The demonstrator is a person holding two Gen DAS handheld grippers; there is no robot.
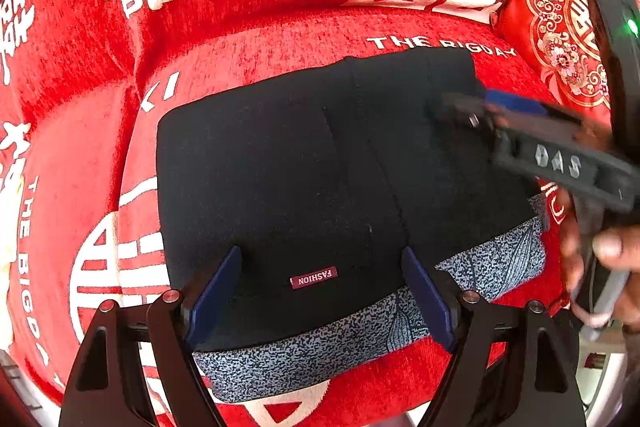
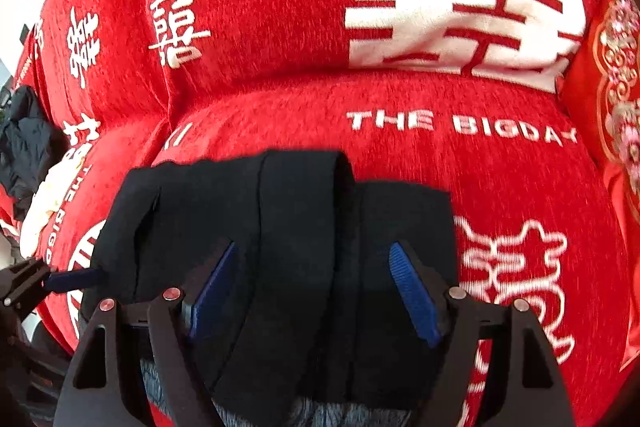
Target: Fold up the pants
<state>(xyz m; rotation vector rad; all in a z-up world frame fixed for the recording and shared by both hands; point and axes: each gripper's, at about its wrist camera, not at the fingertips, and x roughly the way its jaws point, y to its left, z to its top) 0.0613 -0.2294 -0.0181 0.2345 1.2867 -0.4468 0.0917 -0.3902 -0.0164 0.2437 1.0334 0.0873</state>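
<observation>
Black left gripper [image 1: 322, 297] and right gripper [image 2: 312, 291] carry blue pads, silver screws.

Bare red sofa cover [image 2: 460, 167] beyond and right of the right claw [image 2: 312, 291], folded pants [image 2: 280, 227] beneath it, red cushion [image 2: 616, 75] blocking far right.

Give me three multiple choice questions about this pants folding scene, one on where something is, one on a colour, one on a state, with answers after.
1. Where do the black pants lie?
A. on a red sofa cover
B. on a wooden floor
C. in a basket

2. What colour is the small FASHION label?
A. green
B. dark red
C. yellow

3. How is the left gripper?
A. shut on the label
B. open above the pants
C. holding a hanger

Answers:
1. A, the red sofa cover with white lettering surrounds the folded pants.
2. B, a dark red tag with white letters.
3. B, its blue pads stand apart, clamping nothing.
</observation>
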